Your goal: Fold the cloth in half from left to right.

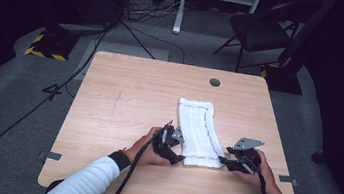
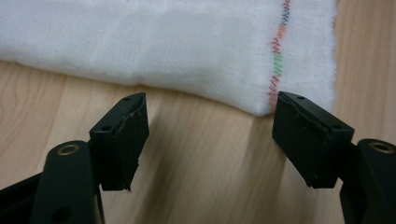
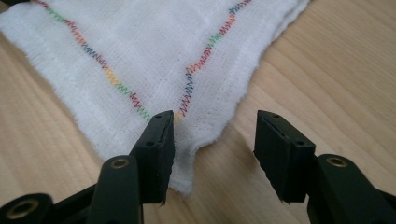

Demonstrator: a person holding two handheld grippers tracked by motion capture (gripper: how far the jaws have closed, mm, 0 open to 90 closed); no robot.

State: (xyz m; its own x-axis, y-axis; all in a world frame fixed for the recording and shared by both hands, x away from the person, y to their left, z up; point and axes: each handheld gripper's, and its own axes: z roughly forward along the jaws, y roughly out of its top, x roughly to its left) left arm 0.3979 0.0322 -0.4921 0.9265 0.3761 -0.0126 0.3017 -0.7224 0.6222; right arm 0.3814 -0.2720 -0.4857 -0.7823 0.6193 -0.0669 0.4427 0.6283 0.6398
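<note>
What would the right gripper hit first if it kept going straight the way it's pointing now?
Most likely the white cloth. The right gripper is open with the cloth's near corner between its jaws, so going straight on it would run onto that corner, probably sliding over or bunching it on the wooden table.

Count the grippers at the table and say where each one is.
2. The left gripper is at the near left corner of the folded white cloth, jaws open. The right gripper is at the near right corner, jaws open around that corner.
</note>
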